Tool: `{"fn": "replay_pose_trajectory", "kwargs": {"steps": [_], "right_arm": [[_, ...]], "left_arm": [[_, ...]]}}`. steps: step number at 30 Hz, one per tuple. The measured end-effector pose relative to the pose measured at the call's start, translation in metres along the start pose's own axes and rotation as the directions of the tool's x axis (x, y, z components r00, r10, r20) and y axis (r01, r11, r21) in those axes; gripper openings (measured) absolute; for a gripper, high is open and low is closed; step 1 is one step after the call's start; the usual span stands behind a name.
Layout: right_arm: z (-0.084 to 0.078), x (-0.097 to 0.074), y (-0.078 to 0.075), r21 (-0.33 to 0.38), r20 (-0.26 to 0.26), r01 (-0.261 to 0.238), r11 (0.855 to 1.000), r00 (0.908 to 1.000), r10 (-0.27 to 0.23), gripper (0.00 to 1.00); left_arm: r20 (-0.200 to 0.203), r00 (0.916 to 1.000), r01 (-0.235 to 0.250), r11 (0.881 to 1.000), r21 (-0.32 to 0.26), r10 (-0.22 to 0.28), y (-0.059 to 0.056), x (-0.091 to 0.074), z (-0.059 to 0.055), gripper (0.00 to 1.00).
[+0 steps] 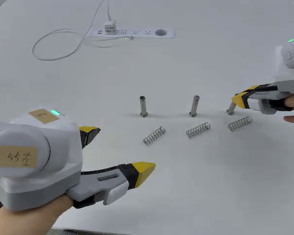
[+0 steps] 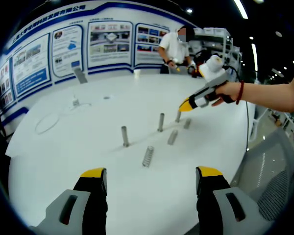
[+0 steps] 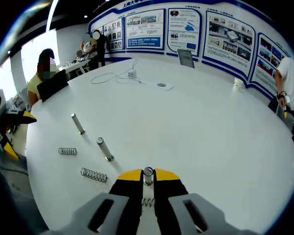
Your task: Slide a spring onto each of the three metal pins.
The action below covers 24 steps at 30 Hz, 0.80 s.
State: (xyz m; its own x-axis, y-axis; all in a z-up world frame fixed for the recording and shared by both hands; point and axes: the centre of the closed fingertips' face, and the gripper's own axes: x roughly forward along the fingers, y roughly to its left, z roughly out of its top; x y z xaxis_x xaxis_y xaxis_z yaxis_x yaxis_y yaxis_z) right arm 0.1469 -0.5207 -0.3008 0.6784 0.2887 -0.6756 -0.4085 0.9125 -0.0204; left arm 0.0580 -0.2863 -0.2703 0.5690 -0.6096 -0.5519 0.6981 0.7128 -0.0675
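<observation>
Three springs [image 1: 198, 129] lie on the tabletop [image 1: 186, 63] beside upright pins [image 1: 194, 105], the right gripper [image 3: 148, 176] seemingly clamped on the rightmost pin [image 3: 148, 172], the left gripper [image 2: 151, 172] spread apart.

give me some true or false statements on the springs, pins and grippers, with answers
1. All three springs lie loose on the table. True.
2. The left gripper holds a spring. False: it is open and empty.
3. The right gripper is shut on the right pin. True.
4. The power strip lies right beside the springs. False: it lies at the table's far side.
</observation>
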Motion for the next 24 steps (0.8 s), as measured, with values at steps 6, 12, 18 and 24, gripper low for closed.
{"fn": "replay_pose_trajectory", "kwargs": {"steps": [6,12,18,24], "right_arm": [[-0.0012,-0.002,0.0024,0.008,-0.005,0.001,1.0,1.0,-0.001,0.09],[-0.0021,-0.0033,0.0036,0.018,-0.009,0.004,1.0,1.0,-0.004,0.09],[-0.0017,-0.0036,0.0049,0.028,-0.009,0.001,1.0,1.0,0.0,0.09],[-0.0034,-0.0032,0.0054,0.036,-0.017,-0.004,0.999,0.9998,0.004,0.09]], "left_arm": [[0.002,1.0,0.006,1.0,0.002,-0.006,-0.0017,0.0008,0.0014,0.75],[-0.003,0.9999,0.013,1.0,0.005,-0.013,-0.0029,0.0013,-0.0002,0.74],[-0.007,0.9999,0.012,1.0,0.009,-0.012,-0.0027,0.0014,-0.0007,0.73],[-0.009,0.9999,0.008,1.0,0.011,-0.008,-0.0021,0.0012,-0.0005,0.74]]}}
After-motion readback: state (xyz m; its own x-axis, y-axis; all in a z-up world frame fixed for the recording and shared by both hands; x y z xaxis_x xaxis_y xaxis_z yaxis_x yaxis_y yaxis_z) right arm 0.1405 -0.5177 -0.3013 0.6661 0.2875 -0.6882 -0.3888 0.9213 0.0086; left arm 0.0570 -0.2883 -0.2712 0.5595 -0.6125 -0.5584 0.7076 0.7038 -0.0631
